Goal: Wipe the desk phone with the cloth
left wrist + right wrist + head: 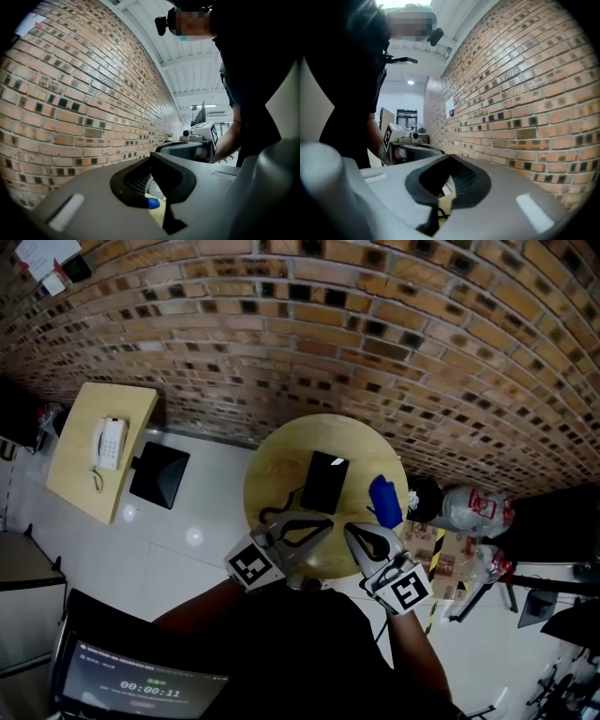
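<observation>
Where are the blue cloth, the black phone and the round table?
blue cloth [384,501], head view, middle of fabric
black phone [323,482], head view, centre of body
round table [281,460], head view, bare wood

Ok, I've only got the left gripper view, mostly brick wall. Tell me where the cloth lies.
Observer: The blue cloth lies on the round table, right of the black desk phone and apart from it.
Operator: Now give me the right gripper's state.
Observer: The right gripper is shut and empty, over the table's near edge, short of the cloth.
</observation>
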A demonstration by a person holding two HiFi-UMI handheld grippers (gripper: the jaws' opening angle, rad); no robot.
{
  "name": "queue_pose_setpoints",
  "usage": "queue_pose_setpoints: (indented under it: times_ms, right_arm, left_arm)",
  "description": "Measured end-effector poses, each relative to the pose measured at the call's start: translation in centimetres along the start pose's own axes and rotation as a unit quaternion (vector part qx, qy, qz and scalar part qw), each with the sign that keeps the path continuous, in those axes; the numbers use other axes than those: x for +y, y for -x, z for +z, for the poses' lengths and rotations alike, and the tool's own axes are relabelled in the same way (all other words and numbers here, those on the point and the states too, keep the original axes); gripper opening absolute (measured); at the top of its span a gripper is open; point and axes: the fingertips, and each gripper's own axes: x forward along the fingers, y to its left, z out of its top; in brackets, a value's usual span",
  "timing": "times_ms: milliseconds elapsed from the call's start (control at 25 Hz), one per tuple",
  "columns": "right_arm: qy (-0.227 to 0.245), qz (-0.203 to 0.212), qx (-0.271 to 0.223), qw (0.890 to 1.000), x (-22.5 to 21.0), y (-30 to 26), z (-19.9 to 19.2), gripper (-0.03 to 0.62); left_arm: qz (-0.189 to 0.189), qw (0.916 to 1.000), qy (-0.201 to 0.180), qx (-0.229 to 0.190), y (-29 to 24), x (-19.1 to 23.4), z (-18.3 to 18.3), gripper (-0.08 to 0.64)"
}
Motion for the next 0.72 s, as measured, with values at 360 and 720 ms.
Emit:
queue_pose_setpoints:
  times_ms: [360, 720]
  right_arm:
    - [0.003, -0.006, -0.007, 1.000, 0.7, -0.1, 1.2, 0.000]
    - [0.012, -0.019, -0.008, 1.000, -0.4, 0.9, 1.7, 0.000]
  left_arm:
    - [-0.012, 0.9996, -0.016, -0.020, -0.5, -0.5, 1.9, 0.000]
    - [-0.016, 0.9996, -0.018, -0.017, -0.5, -1.0, 2.2, 0.000]
